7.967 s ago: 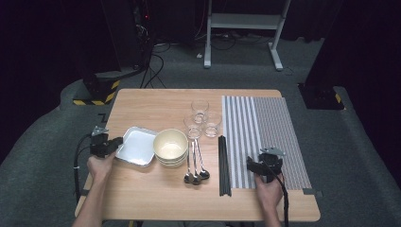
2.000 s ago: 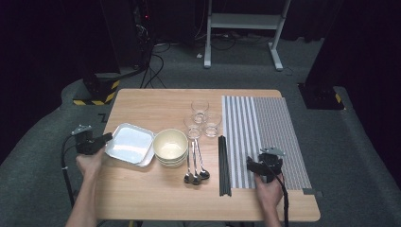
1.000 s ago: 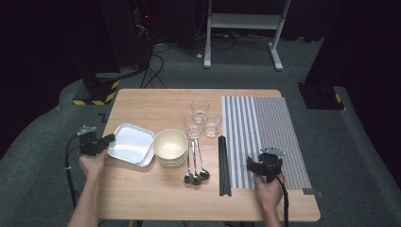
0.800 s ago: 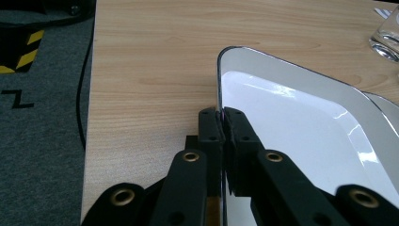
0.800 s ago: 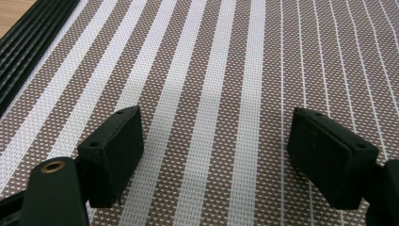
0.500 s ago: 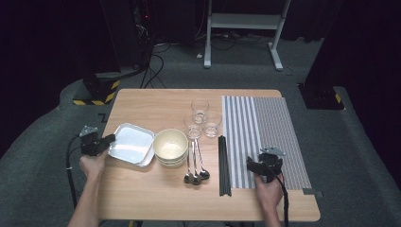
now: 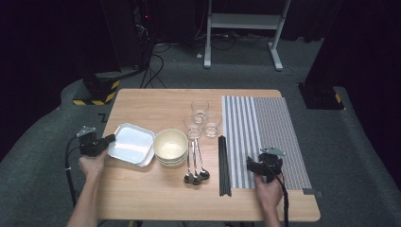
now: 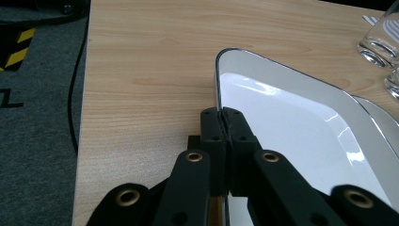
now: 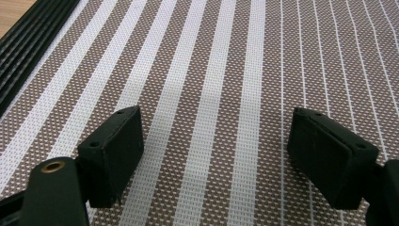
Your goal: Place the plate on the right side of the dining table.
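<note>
In the high view the left gripper point(image 7: 109, 139) sits at the left edge of the surface point(image 7: 156, 104), left of centre in the frame, with its fingers clamped on the near-left rim of the top tray point(image 7: 132, 143). The left gripper view shows this close up: the two fingers point(image 8: 214, 129) are pressed together with the thin white rim of the tray point(image 8: 291, 127) pinched between them, one pad outside the wall and one inside. A second tray point(image 7: 149, 159) lies under the first, its edge peeking out at the lower right of the stack.

Just right of the trays stands a stack of bowls point(image 7: 170, 146), touching or nearly touching them. Right of the bowls lie spoons point(image 7: 195, 163), handles pointing to the top of the frame, toward three glasses point(image 7: 203, 118) clustered at centre. Black chopsticks point(image 7: 224, 165) lie along the left edge of the striped mat point(image 7: 265, 123).

The right gripper point(image 7: 250, 165) rests at the lower left part of the mat, lower right of the frame. In the right gripper view its fingers point(image 9: 113, 150) stand wide apart over the mat point(image 9: 221, 70) with nothing between them, and the chopsticks point(image 9: 33, 42) run along the upper left corner.
</note>
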### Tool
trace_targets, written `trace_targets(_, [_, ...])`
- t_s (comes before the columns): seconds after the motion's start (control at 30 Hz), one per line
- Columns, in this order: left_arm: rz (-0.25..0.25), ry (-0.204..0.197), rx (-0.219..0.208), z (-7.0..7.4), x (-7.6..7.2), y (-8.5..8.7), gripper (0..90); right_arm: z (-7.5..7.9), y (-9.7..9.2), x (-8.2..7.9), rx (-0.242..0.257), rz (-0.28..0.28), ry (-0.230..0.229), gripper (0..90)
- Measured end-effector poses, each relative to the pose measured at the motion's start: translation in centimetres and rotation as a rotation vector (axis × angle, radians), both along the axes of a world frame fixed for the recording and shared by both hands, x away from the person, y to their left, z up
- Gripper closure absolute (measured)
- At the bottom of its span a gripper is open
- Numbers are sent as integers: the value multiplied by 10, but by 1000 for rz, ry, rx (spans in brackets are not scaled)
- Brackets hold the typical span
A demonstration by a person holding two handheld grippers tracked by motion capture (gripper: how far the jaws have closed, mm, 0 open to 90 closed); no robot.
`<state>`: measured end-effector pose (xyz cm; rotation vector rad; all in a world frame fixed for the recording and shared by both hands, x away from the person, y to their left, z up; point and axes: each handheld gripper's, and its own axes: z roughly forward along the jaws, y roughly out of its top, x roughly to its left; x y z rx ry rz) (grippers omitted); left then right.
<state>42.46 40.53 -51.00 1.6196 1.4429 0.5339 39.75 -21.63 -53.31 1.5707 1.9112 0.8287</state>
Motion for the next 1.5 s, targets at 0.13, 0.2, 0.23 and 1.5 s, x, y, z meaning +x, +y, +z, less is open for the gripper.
trace_targets(0.13, [-4, 0, -1, 2, 1, -1, 882, 0, 0, 0, 0, 0, 0, 191])
trace_targets(0.2, [-8, 2, -8, 3, 1, -1, 882, 0, 0, 0, 0, 1, -1, 191])
trace_targets(0.23, [-13, 3, -14, 3, 1, -1, 882, 0, 0, 0, 0, 1, -1, 191])
trace_targets(1.5, [8, -13, -64, 46, -19, -1, 883, 0, 0, 0, -2, 1, -1, 191])
